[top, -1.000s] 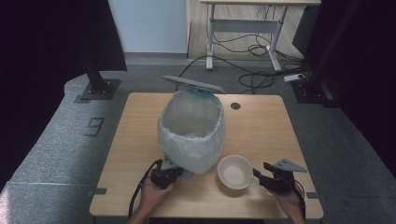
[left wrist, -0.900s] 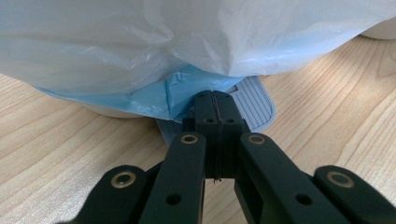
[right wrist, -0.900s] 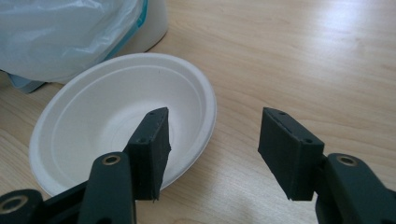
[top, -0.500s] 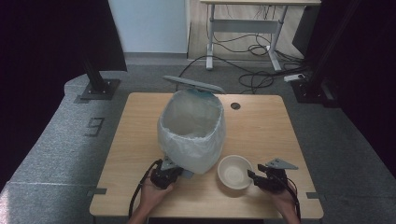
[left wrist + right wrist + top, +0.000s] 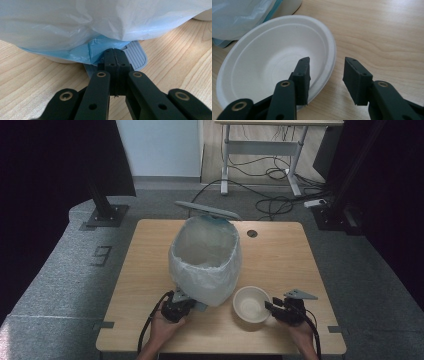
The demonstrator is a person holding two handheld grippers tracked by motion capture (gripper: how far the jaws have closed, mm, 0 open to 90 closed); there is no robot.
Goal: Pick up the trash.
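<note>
In the high view, a wooden table (image 5: 280,260) fills the middle of the frame. A bin lined with a pale plastic bag (image 5: 205,260) stands at its centre, its lid (image 5: 207,210) raised behind it toward the top of the frame. A white bowl (image 5: 251,304) sits on the table just right of the bin's base, in the lower right of centre.

The right gripper (image 5: 272,306) lies at the lower right, held by a hand (image 5: 300,332) that comes in from the bottom edge. In the right gripper view its jaws stand apart around the near rim of the bowl (image 5: 274,62): one jaw is over the inside of the bowl, the other is outside over bare wood, and the rim runs between them. I cannot tell whether the inner jaw touches the bowl.

The left gripper (image 5: 192,306) lies at the lower left of centre, right at the foot of the bin. In the left gripper view its jaws are pressed together, their tips over the grey ribbed pedal (image 5: 136,56) that sticks out from under the bag (image 5: 100,22). Whether they rest on it cannot be told.
</note>
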